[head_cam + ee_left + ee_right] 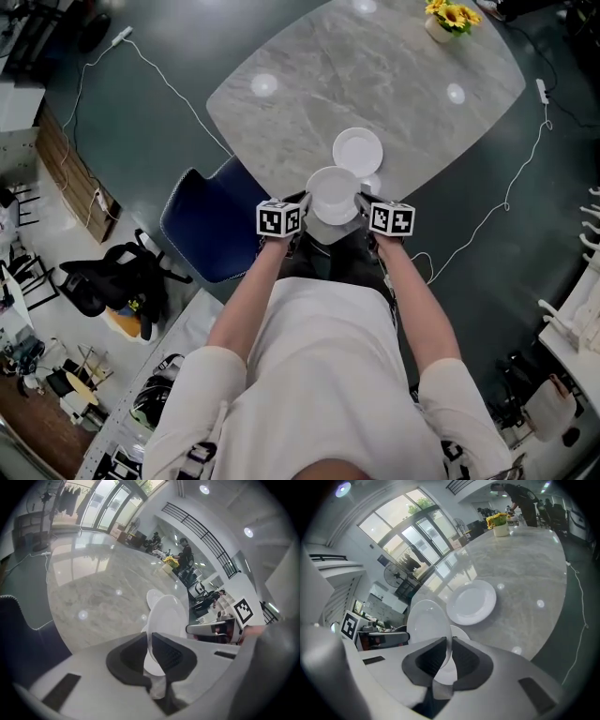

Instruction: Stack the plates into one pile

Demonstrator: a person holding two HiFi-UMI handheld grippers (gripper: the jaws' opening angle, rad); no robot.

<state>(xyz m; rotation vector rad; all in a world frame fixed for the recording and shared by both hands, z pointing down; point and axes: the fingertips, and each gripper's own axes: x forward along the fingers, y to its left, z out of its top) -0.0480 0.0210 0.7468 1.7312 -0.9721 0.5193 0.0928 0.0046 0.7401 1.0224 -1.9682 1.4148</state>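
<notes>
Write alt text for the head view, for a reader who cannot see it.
The left gripper and right gripper clamp opposite rims of a white plate over the near edge of the grey table; a second plate lies just beyond.

**A:** Where is there free room on the marble table (309,66)?

**B:** Its left half and far middle are bare. A white plate (357,151) lies near the near edge, and a second plate (373,182) lies just beside it, partly hidden.

**A:** Anything at the far end?

**B:** A pot of yellow flowers (448,19) in the far right corner, well apart from the plates.

**A:** And the near side?

**B:** A blue chair (211,220) stands by the near left edge. The held plate (335,192), clamped at each rim, fills the gap between the left gripper (305,201) and the right gripper (361,201).
</notes>
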